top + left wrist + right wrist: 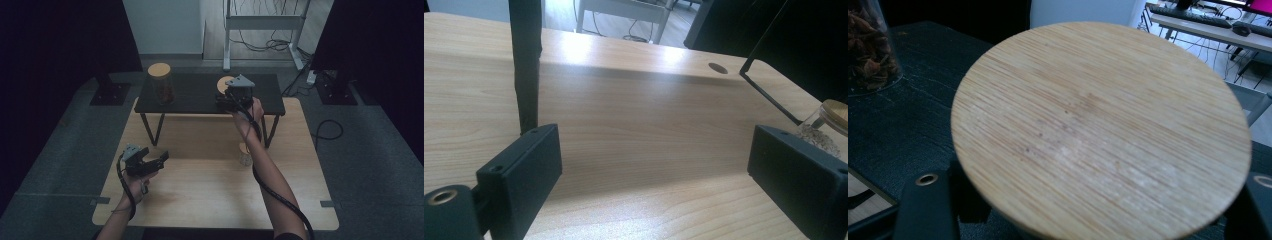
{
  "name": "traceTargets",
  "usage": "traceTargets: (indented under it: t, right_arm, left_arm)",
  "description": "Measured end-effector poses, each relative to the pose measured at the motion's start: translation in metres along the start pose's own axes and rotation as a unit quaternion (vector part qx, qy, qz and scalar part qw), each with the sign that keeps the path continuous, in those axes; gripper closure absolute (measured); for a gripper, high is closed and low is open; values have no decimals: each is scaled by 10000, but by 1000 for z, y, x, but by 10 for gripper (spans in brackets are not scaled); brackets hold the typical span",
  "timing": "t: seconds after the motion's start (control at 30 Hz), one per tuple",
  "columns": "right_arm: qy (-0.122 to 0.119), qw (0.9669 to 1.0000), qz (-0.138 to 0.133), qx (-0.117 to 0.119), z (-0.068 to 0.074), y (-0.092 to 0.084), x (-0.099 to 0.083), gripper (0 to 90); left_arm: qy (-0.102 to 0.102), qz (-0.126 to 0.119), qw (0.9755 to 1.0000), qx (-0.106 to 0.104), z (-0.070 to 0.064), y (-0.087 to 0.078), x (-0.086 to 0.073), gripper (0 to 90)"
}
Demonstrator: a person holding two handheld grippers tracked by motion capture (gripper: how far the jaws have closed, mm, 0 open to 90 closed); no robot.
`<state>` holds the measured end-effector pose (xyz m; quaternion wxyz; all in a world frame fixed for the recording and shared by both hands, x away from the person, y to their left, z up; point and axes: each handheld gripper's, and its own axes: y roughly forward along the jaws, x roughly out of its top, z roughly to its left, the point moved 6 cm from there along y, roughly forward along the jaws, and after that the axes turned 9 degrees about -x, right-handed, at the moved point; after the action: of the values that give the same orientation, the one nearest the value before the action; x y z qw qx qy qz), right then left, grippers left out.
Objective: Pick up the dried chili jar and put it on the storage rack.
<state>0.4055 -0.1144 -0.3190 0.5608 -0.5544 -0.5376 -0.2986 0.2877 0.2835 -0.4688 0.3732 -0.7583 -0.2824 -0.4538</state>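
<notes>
From the high view, my right gripper (pixel 227 99) is clamped on a bamboo-lidded jar (pixel 225 84) on the black shelf (pixel 200 95), right of the taller jar (pixel 162 83). In the left gripper view, my left gripper (pixel 651 170) stands open over the table (pixel 634 125), holding nothing. In the right gripper view, the lid (pixel 1100 127) looms large; I judge the jar rigid, slick, breakable, best gripped on the body below the lid.

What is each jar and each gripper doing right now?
Tall jar: upright on the black shelf, lid on.
Held jar: lid on, gripped at the shelf.
Small jar: on the table, lid on.
Right gripper: shut on the held jar.
Left gripper: open, holds nothing.
</notes>
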Motion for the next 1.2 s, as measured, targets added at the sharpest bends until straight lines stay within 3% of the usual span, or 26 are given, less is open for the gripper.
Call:
traceTargets:
  t: [0.4, 0.97, 1.2]
  right_arm:
    - [148, 9997, 127, -129, -1, 7, 1, 220]
    - [154, 9997, 109, -133, 0, 6, 1, 204]
    - [190, 9997, 86, -131, 0, 6, 0, 146]
  left_arm:
    - [1, 9, 10000, -2, -1, 1, 0, 69]
    - [24, 13, 10000, -12, -1, 1, 0, 68]
    - [21, 6, 10000, -14, -1, 1, 0, 68]
